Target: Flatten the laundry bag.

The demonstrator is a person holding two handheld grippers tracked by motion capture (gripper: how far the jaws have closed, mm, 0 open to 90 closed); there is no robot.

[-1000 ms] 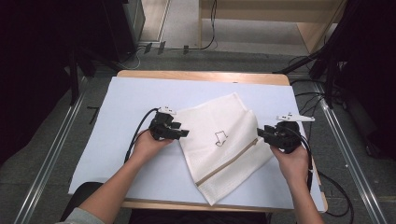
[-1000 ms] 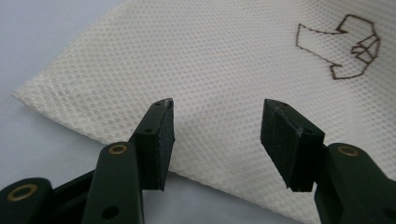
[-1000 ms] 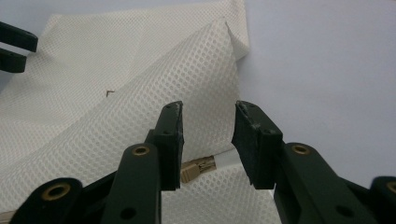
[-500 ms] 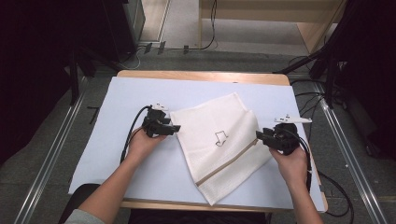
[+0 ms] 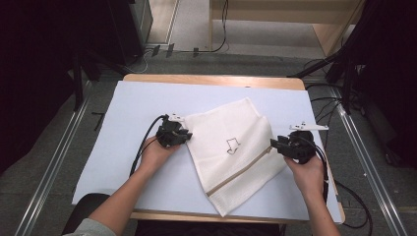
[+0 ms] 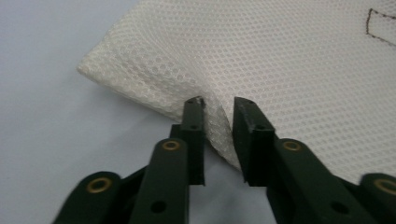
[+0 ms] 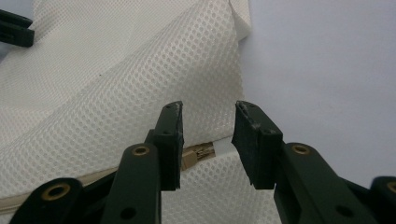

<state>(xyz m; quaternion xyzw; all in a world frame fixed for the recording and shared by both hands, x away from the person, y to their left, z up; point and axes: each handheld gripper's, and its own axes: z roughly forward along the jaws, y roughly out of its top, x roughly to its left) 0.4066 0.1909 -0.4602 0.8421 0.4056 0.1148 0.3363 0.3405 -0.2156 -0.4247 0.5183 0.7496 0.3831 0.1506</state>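
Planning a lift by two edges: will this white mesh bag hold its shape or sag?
Probably sags: the mesh bag bunches between the closing left gripper fingers. Likely light, being thin open netting. The zipper seam may stay slightly stiffer.

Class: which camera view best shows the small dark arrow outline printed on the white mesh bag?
The high view: the whole arrow outline sits mid white mesh bag. The left gripper view catches just its corner at the frame edge; the right gripper view gives mesh and the tan zip.
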